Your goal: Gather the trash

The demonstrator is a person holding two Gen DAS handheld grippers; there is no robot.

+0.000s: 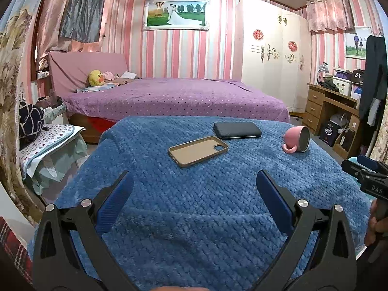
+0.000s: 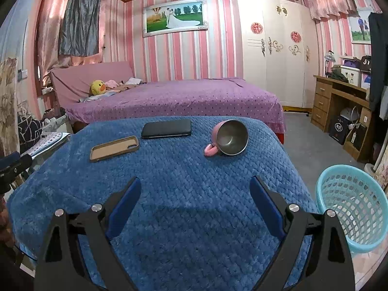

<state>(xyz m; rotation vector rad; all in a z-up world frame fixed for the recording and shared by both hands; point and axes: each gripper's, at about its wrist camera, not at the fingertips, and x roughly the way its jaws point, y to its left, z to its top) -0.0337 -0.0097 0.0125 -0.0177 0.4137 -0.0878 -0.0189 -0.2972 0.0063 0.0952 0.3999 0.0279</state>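
A blue fleece blanket (image 1: 194, 206) (image 2: 169, 181) covers the table in front of me. On its far part lie a tan phone case (image 1: 198, 150) (image 2: 114, 148), inside up, a black phone (image 1: 237, 130) (image 2: 166, 128), and a pink mug (image 1: 297, 139) (image 2: 228, 137) tipped on its side. A light blue mesh basket (image 2: 351, 208) stands on the floor at the table's right. My left gripper (image 1: 194, 177) is open and empty over the near blanket. My right gripper (image 2: 196, 184) is open and empty too; it also shows at the right edge of the left wrist view (image 1: 363, 169).
A purple bed (image 1: 174, 97) (image 2: 174, 97) lies beyond the table, with a yellow duck toy (image 1: 95, 78) near its head. A white wardrobe (image 1: 271, 55) and a wooden desk (image 2: 339, 104) stand on the right. A cluttered stool (image 1: 51, 143) sits left of the table.
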